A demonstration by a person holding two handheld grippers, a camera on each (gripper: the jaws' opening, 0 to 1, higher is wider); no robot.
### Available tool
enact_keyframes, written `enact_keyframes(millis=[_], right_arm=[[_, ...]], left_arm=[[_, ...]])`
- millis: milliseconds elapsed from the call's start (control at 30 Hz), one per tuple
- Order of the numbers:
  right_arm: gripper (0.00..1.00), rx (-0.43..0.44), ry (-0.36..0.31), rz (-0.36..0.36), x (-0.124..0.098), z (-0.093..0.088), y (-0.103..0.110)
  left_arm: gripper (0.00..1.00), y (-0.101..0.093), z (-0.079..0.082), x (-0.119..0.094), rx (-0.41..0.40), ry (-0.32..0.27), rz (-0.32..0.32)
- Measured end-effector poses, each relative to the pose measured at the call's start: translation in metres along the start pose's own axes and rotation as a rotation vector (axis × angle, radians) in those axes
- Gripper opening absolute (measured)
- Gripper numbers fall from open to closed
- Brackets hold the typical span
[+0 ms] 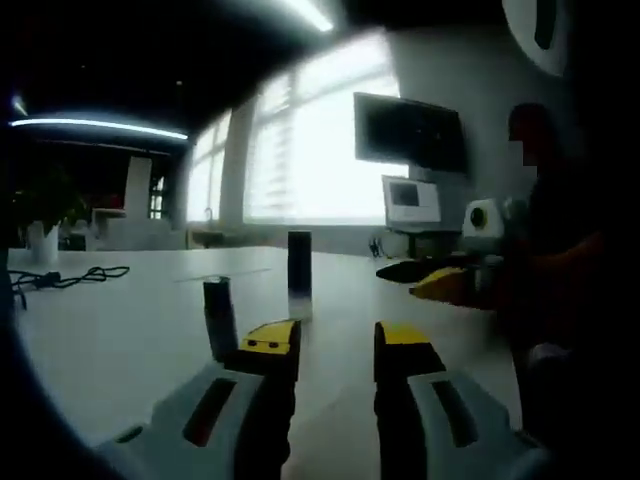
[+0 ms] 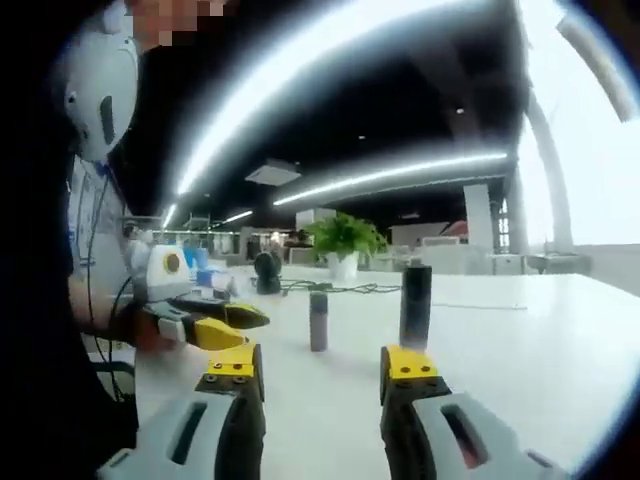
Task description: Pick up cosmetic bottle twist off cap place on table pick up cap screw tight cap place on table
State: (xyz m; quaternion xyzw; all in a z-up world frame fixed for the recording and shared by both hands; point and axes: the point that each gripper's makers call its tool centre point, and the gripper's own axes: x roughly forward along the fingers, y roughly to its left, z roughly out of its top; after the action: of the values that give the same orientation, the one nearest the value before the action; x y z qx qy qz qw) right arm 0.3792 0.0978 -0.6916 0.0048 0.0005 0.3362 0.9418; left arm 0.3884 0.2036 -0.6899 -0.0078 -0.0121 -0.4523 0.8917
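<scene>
Standing upright on the smooth white table, long axis vertical, the tall dark cylindrical cosmetic bottle with a pale base lies ahead of both grippers, with the shorter dark grey cylindrical cap just beside it. The left gripper and right gripper, yellow-tipped on grey bodies, both hold their jaws wide and empty. In my judgement the right gripper is the nearer to the bottle, which stands just beyond its right-hand jaw; the cap sits beside the bottle.
</scene>
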Motion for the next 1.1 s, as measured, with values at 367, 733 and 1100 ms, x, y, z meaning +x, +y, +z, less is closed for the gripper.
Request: enact_keyframes(millis=[367,733,1100], right_arm=[[0.36,-0.007,-0.014,-0.019,-0.002,-0.001,-0.007],[0.35,0.004,-0.028,-0.03,-0.003,0.001,-0.012],[0.35,0.015,-0.055,-0.053,-0.005,0.005,-0.017]], left_arm=[[0.19,0.0,-0.003,0.002,0.022,0.02,0.014],[0.19,-0.001,-0.006,0.005,0.013,0.036,0.007],[0.2,0.005,-0.006,0.029,-0.004,0.047,0.05]])
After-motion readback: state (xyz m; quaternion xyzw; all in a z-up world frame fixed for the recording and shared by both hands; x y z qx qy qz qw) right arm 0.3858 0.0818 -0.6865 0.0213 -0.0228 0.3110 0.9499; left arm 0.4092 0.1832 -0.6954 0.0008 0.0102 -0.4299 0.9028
